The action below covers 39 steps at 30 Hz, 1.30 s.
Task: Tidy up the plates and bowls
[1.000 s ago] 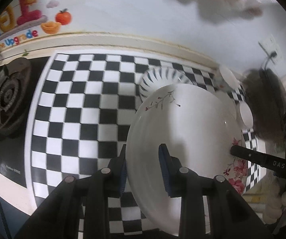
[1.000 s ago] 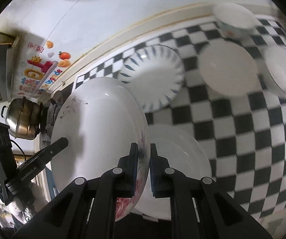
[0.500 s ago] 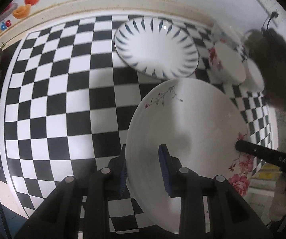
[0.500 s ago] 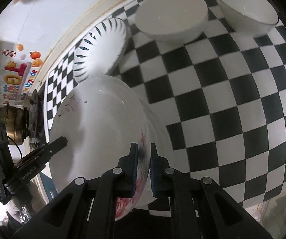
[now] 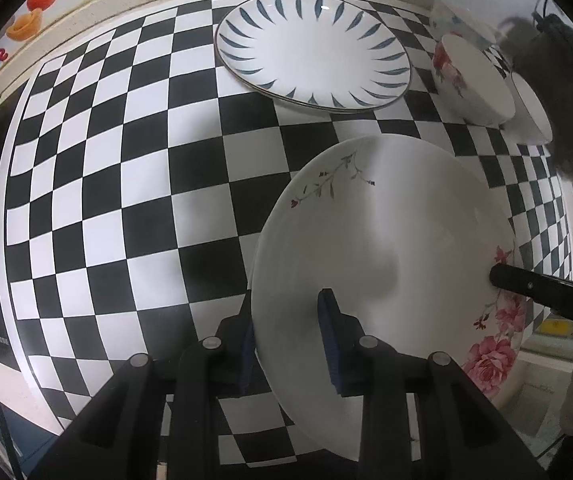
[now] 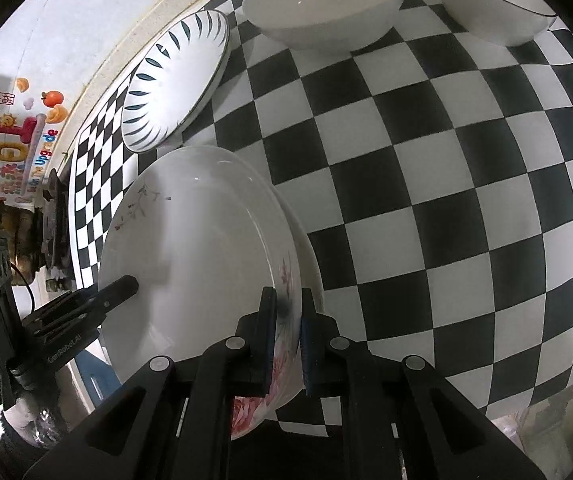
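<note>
Now both claws clamp opposite rims of the rose plate (image 5: 386, 240): left gripper (image 5: 290, 336), right gripper (image 6: 286, 320), plate level over a second plate (image 6: 312, 268) near the counter's (image 5: 126, 200) front edge.

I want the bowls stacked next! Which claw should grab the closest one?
Probably the right claw: it grips the floral plate on the side nearer the closest bowl. The left claw holds the far edge.

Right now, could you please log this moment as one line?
left tongs: shut on floral plate | right tongs: shut on floral plate | striped plate: on checkered counter
</note>
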Available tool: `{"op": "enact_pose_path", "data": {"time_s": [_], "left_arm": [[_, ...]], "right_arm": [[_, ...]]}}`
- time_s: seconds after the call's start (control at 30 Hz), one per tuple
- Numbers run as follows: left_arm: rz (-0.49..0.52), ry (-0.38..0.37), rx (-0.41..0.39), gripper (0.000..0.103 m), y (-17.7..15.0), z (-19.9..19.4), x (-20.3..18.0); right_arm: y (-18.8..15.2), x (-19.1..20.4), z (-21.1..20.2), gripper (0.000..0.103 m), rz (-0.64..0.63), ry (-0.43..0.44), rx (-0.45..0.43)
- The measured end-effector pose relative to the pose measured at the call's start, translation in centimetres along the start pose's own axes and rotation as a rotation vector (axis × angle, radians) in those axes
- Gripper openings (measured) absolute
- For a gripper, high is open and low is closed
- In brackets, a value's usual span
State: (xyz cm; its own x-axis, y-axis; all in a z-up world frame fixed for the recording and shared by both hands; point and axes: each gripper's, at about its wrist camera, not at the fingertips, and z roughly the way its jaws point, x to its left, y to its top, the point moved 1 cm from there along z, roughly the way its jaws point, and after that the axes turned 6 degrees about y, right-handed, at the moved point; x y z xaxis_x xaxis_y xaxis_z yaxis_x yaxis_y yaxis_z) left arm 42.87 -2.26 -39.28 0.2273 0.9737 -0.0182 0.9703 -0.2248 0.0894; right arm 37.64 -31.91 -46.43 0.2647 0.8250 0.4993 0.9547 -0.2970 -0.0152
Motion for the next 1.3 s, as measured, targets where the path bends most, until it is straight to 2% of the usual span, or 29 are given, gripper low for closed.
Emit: {"op": "enact_pose_path", "data": {"time_s": [0.23,0.4,0.6,0.83,1.3], "left_arm": [[0.016,0.029,0.046,0.027,0.5,0.1,-0.3],[0.050,0.085,0.078,0.027,0.7,0.5,-0.6],[0.059,0.105,0.075,0.027,1.0,0.7,-0.7],[0.071,0.158,0.064,0.027,0.6,1.0,-2.3],[-0.029,0.125,0.046,0.028,-1.0,-1.3,-1.0]], "right_arm": [[-0.1,0.2,0.4,0.012,-0.001,-0.013,0.011],[-0.5,0.3,0.8,0.012,0.003,-0.023,0.028],[-0.9,0.1,1.3,0.012,0.008,-0.015,0.048],[-0.9,1.3,1.3,0.012,-0.021,-0.101,0.048],[-1.0,2.3,1.2,0.014,-0.030,-0.164,0.075]]}}
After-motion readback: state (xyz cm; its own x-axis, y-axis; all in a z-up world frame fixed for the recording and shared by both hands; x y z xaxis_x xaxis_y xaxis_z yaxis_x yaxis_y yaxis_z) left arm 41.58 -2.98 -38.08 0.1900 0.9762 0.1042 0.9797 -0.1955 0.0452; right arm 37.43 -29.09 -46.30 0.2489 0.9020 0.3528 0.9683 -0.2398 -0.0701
